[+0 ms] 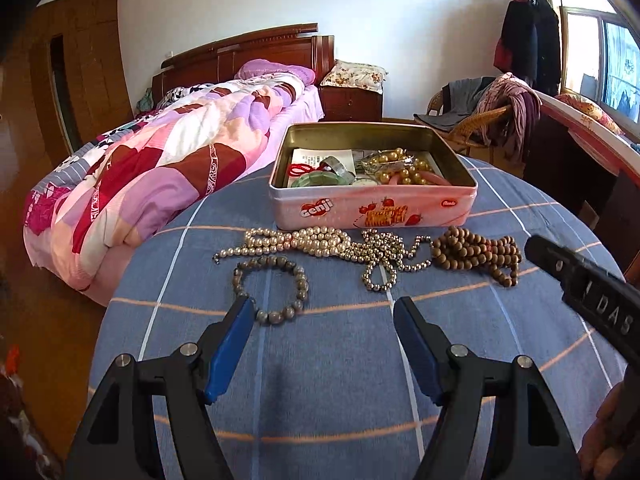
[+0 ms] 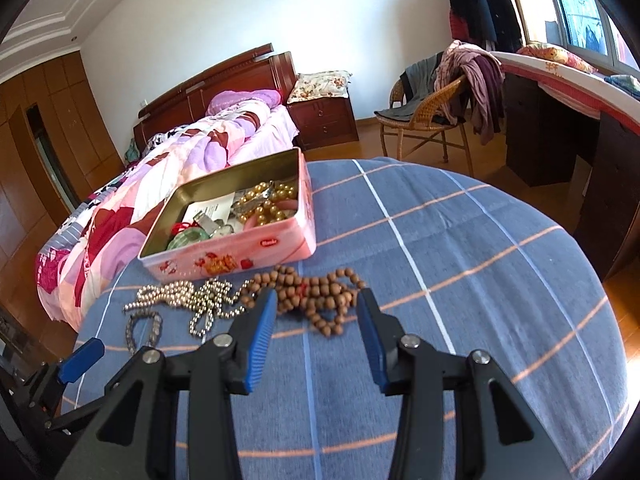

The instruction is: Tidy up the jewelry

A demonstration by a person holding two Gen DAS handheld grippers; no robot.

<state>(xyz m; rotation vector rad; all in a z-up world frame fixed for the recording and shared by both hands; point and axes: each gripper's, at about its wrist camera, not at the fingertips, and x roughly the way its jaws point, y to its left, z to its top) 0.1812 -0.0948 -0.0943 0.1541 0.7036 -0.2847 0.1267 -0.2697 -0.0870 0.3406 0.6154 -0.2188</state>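
Observation:
A pink biscuit tin stands open on the blue checked cloth, with gold pearls, a green bangle and other pieces inside. In front of it lie a pearl necklace, a silver bead chain, brown wooden beads and a grey stone bracelet. My left gripper is open, and its left fingertip overlaps the bracelet's near edge. My right gripper is open over the cloth. The wooden beads lie just ahead of and between its tips, and the pads do not press on them.
The cloth-covered round surface drops off on all sides. A bed with a patchwork quilt stands to the left. At the back right are a wicker chair draped with clothes and a dark desk. A hand shows at the lower right.

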